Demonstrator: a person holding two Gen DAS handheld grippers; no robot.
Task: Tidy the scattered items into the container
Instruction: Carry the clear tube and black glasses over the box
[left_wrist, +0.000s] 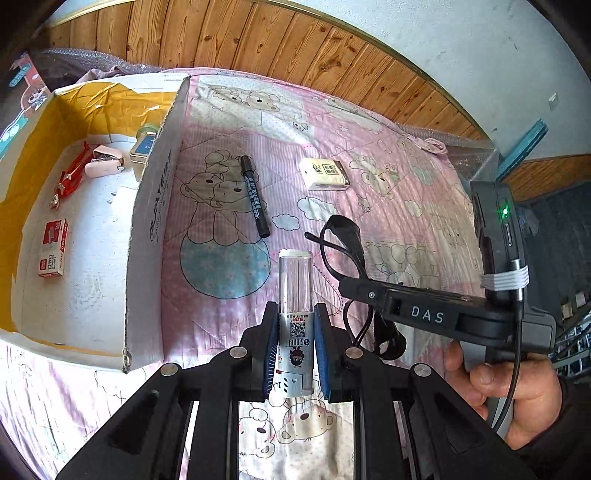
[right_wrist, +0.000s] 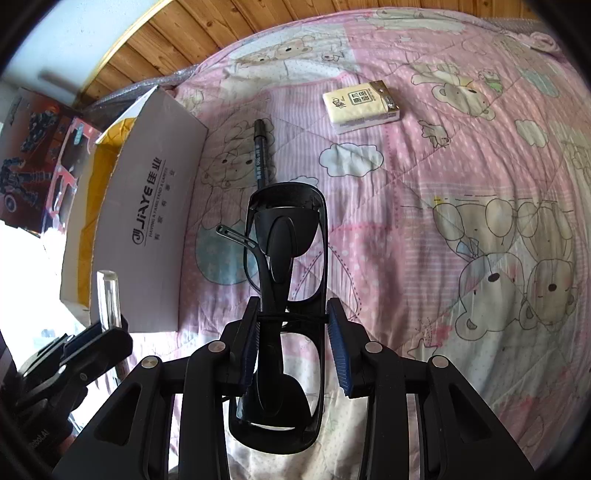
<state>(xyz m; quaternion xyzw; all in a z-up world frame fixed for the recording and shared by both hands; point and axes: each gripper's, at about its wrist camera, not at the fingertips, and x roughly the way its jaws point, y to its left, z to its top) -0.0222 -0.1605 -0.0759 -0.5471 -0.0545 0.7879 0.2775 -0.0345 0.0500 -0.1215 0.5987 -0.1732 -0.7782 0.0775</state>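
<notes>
Sunglasses (right_wrist: 286, 295) between right gripper (right_wrist: 293, 343) pads.

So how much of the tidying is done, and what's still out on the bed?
Done: a stapler, staple box, tin and red item lie in the cardboard box. In hand: left gripper holds a small bottle, right gripper holds black glasses. Left: marker and tissue pack.

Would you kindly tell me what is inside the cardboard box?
Inside the cardboard box: red pliers, pink stapler, staple box, a tin. Its near wall hides the rest.
</notes>
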